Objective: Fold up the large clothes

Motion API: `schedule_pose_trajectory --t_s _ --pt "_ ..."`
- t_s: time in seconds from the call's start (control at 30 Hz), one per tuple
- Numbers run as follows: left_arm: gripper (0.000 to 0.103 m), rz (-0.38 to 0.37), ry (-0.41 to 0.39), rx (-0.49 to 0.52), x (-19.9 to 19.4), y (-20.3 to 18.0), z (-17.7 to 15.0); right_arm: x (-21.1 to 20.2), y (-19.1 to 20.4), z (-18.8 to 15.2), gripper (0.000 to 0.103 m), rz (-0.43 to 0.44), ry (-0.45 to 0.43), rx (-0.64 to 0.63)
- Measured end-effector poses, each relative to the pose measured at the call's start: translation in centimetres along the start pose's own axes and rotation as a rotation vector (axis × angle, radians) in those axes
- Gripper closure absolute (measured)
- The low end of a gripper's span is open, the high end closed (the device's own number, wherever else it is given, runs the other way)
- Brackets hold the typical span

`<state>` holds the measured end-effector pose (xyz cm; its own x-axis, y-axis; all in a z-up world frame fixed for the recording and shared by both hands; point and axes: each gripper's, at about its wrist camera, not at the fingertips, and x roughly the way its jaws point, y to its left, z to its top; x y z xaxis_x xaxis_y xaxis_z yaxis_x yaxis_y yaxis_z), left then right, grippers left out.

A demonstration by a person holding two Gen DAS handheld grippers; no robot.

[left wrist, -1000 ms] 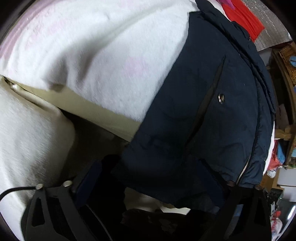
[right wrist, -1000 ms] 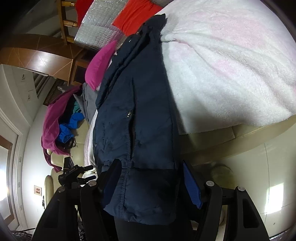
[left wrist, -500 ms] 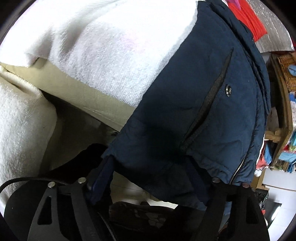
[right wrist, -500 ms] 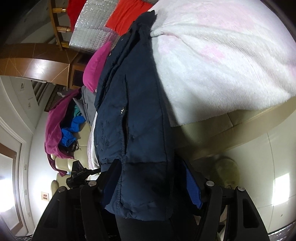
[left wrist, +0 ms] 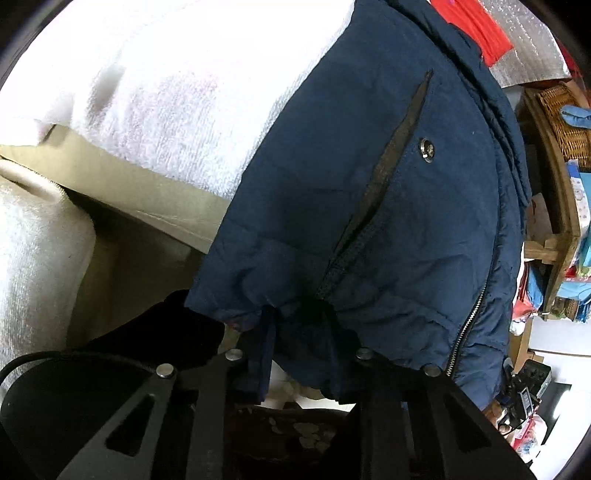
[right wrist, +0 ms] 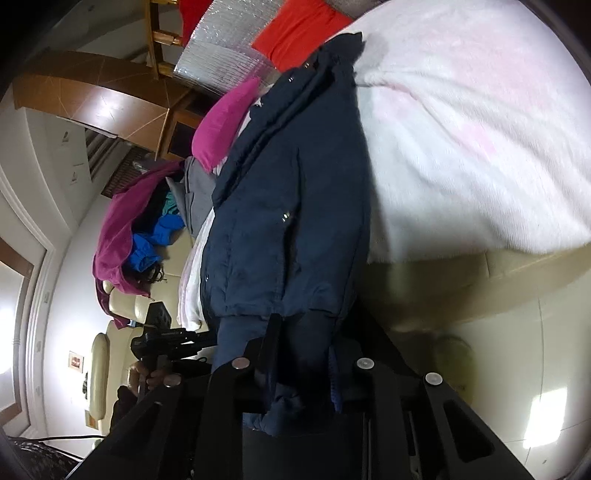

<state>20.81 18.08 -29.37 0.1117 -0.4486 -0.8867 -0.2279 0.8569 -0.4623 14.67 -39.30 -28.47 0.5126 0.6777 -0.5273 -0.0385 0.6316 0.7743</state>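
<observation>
A dark navy padded jacket (left wrist: 369,192) with a zip, a slit pocket and a snap stud lies over the edge of a bed covered by a white and pink fleece blanket (left wrist: 177,92). Its hem hangs off the bed side. My left gripper (left wrist: 299,339) is shut on the hem near the pocket end. In the right wrist view the same jacket (right wrist: 288,206) stretches away along the blanket (right wrist: 480,129). My right gripper (right wrist: 301,354) is shut on the hem's other end, with cloth bunched between its fingers.
A pile of magenta, blue and grey clothes (right wrist: 147,221) lies beyond the jacket, with a pink pillow (right wrist: 225,122) and red cloth (right wrist: 299,33) at the head. The beige bed side (left wrist: 147,195) drops below the blanket. Wooden shelves with a wicker basket (left wrist: 561,118) stand at right.
Both grippers have closed on the jacket hem; their fingers were wide apart around it before. The hem is now bunched and drawn a little off the bed edge.
</observation>
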Motion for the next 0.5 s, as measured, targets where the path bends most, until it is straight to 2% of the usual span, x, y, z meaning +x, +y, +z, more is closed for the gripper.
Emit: schedule_pose_trajectory --t_s 0.03,0.07,0.1,0.17,0.23,0.3,0.33,0.37,0.4,0.43,0.5 --pt "0.077 0.002 0.003 0.000 0.0 0.0 0.0 0.2 -0.1 0.1 0.078 -0.017 0.016 0.004" --pt "0.072 0.003 0.012 -0.011 0.0 0.2 0.1 0.5 -0.4 0.0 0.075 -0.036 0.031 0.016" --pt "0.053 0.005 0.035 -0.034 0.2 0.5 0.3 0.9 -0.9 0.0 0.072 -0.054 0.056 0.044" --pt "0.035 0.020 0.047 -0.068 0.4 1.0 1.3 1.3 -1.8 -0.1 0.047 -0.045 0.075 0.101" --pt "0.035 0.024 0.031 -0.074 0.3 1.2 1.3 1.3 -2.0 -0.3 0.043 -0.038 0.061 0.111" --pt "0.036 0.021 0.004 -0.059 0.0 0.9 1.1 1.5 -1.7 -0.3 0.046 -0.038 0.063 0.091" --pt "0.042 0.020 -0.006 -0.054 0.0 1.3 1.1 1.5 -1.4 -0.3 0.065 -0.044 0.059 0.065" --pt "0.066 0.005 -0.018 -0.043 -0.2 1.2 1.0 1.5 -0.9 -0.3 0.075 -0.055 0.058 0.027" --pt "0.082 -0.003 -0.016 -0.036 -0.7 0.4 1.3 1.4 -0.3 -0.2 0.077 -0.070 0.049 -0.007" --pt "0.082 -0.004 -0.019 -0.032 -0.8 0.3 1.2 1.1 0.3 -0.1 0.084 -0.071 0.036 -0.036" --pt "0.097 0.010 -0.048 -0.022 -1.3 -0.1 1.1 0.3 1.3 0.1 0.087 -0.069 0.000 -0.067"
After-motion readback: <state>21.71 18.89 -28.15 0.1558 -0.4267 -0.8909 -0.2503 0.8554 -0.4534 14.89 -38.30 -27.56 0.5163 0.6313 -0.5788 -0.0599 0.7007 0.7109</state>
